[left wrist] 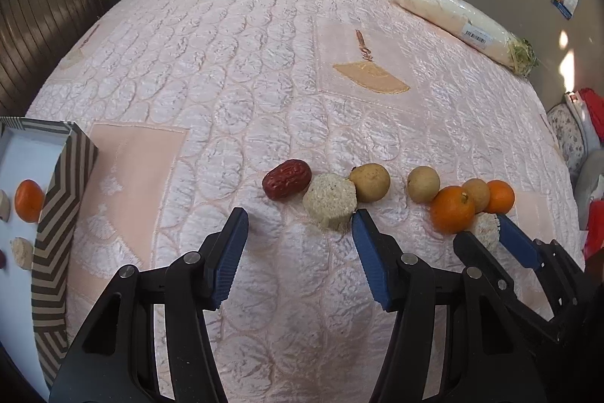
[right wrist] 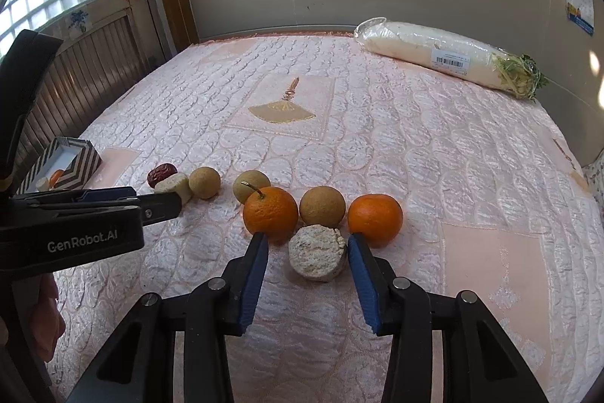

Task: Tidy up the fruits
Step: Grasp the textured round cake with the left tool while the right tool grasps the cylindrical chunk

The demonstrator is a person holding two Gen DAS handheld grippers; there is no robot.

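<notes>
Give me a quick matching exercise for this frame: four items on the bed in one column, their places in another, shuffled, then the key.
Items:
1. red date
2. striped box
3. wrapped white radish
4. crumbly round cake

Places:
A. far corner of the bed by the wall
B. between the right gripper's open fingers
C. left end of the row of loose fruit
D. left edge of the bed, an orange already inside

Pairs: 1-C, 2-D, 3-A, 4-B
</notes>
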